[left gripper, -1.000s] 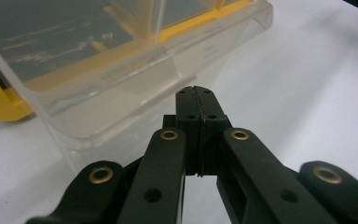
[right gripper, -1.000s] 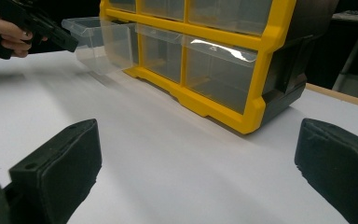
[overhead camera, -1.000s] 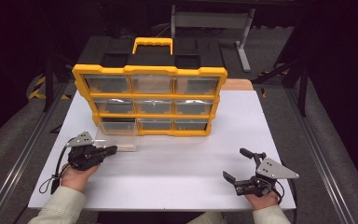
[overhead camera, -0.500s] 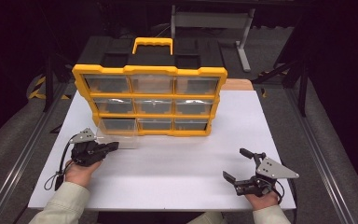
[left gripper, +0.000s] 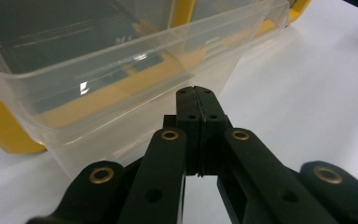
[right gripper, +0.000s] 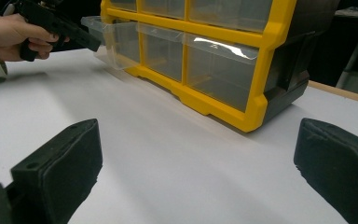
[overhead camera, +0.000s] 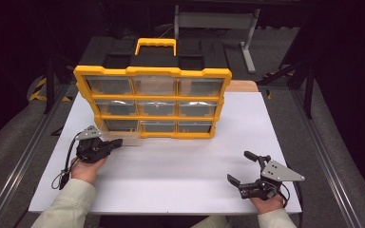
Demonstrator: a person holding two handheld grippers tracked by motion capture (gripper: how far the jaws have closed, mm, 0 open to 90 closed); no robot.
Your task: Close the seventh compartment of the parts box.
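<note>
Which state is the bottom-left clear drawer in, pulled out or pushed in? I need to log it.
Pulled out: the bottom-left clear drawer juts forward of the yellow organizer frame, unlike its flush neighbours; the shut left tongs sit at its front.

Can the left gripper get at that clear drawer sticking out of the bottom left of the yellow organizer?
Probably yes. The left gripper sits with its shut jaws right at the front of the pulled-out clear drawer, with nothing between them on the white table.

right gripper (right gripper: 196, 172) jaws wide apart over white table (right gripper: 168, 163), yellow organizer (right gripper: 223, 56) ahead, bottom drawer (right gripper: 112, 39) pulled out, left gripper (right gripper: 56, 25) by it
</note>
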